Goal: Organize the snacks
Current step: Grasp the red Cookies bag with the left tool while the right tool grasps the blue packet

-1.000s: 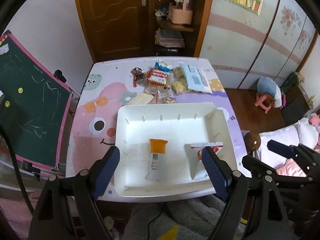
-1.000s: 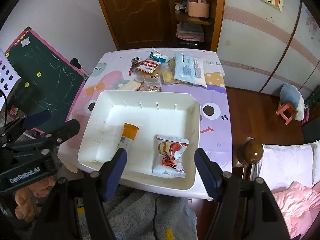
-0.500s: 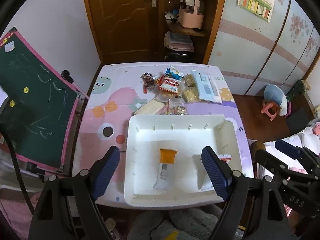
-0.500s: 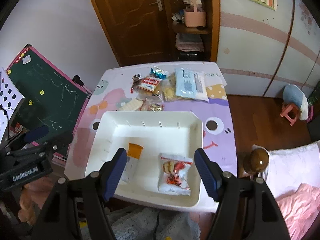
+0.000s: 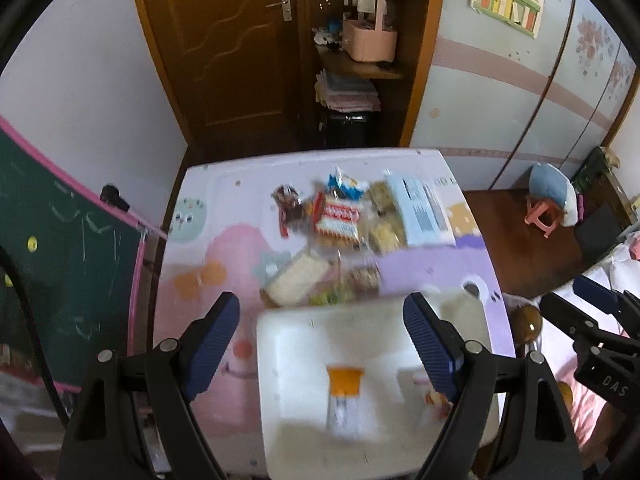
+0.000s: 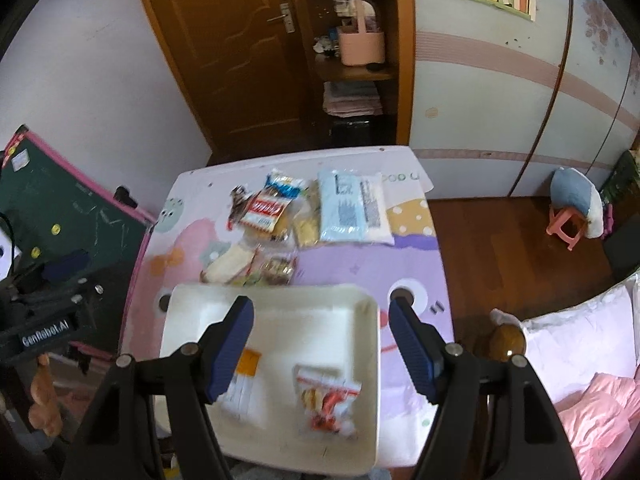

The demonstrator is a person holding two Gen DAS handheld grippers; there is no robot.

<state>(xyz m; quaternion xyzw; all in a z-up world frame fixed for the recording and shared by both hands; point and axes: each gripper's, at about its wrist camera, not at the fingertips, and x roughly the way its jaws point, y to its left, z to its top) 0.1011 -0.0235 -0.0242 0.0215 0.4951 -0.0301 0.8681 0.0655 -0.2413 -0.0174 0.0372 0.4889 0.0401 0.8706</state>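
Overhead, both fingers wide, empty; white tray [image 6: 368, 312] near table [image 6: 420, 264] front edge.

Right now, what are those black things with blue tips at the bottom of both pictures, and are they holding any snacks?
They are tongs that a person holds, one in each hand, each with a camera looking along it. One picture is from the left tongs, the other from the right tongs. Both are open and hold nothing. On the table sits a white tray with an orange-topped packet and a red-and-white bag inside. More snacks lie in a pile behind the tray.
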